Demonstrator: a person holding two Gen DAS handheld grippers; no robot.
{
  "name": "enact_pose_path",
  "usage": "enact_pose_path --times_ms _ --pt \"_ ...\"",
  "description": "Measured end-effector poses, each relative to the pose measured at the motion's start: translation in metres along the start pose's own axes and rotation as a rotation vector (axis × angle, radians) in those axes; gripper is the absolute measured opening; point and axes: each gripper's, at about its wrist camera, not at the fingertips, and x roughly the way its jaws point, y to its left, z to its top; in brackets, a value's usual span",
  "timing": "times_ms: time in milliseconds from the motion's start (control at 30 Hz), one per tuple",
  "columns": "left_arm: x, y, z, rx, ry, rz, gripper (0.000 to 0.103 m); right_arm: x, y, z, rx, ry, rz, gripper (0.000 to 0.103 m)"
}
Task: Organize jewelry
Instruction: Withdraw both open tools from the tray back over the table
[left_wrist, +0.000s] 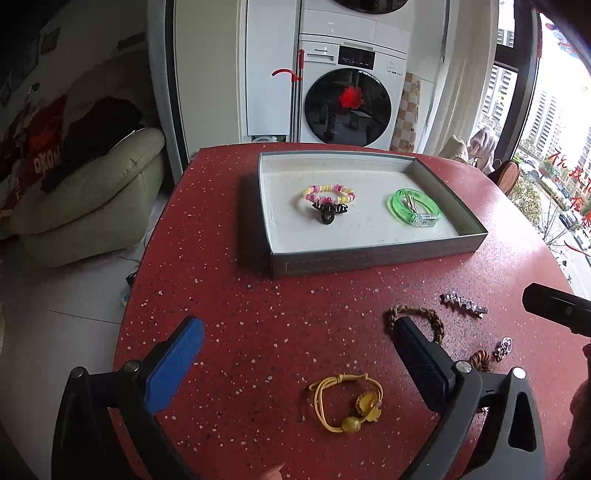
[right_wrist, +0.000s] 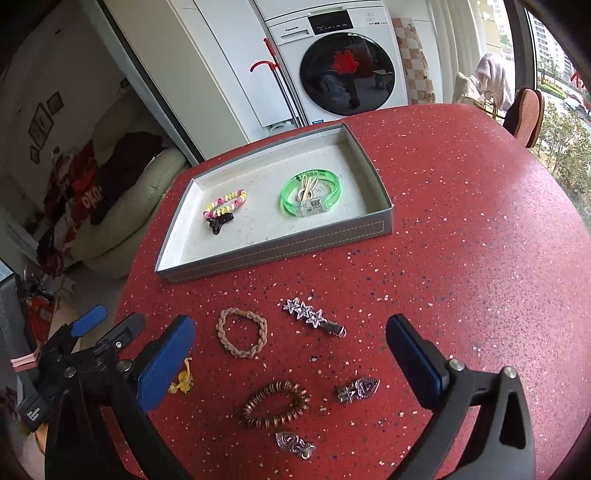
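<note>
Currently, on the red speckled round table, the shallow grey tray with pale lining lies ahead of both claws, and loose pieces lie on the near side. I read my left gripper as spread wide and empty, the yellow corded bracelet with beads lying between its fingers, slightly toward me, its long axis roughly across the gap. My right gripper, also wide and empty, frames the coppery spiral hair tie, so each claw has its own nearest piece.
</note>
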Motion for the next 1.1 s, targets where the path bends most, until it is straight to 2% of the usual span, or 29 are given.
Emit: enact_pose_path --times_ms 433,767,1000,1100 --pt "0.000 -0.007 -0.051 0.037 0.065 -0.003 0.103 -0.007 -0.008 -0.054 -0.034 0.073 -0.054 0.103" --pt "0.006 -0.014 -0.066 0.056 0.093 -0.004 0.103 -0.003 0.004 -0.088 -0.127 0.087 -0.107 0.103" --pt "0.001 -0.030 -0.062 0.142 0.051 -0.023 0.103 -0.001 0.009 -0.093 -0.158 0.089 -0.116 0.103" --pt "0.002 -0.037 -0.061 0.182 0.052 -0.044 0.095 -0.001 0.011 -0.092 -0.171 0.086 -0.117 0.102"
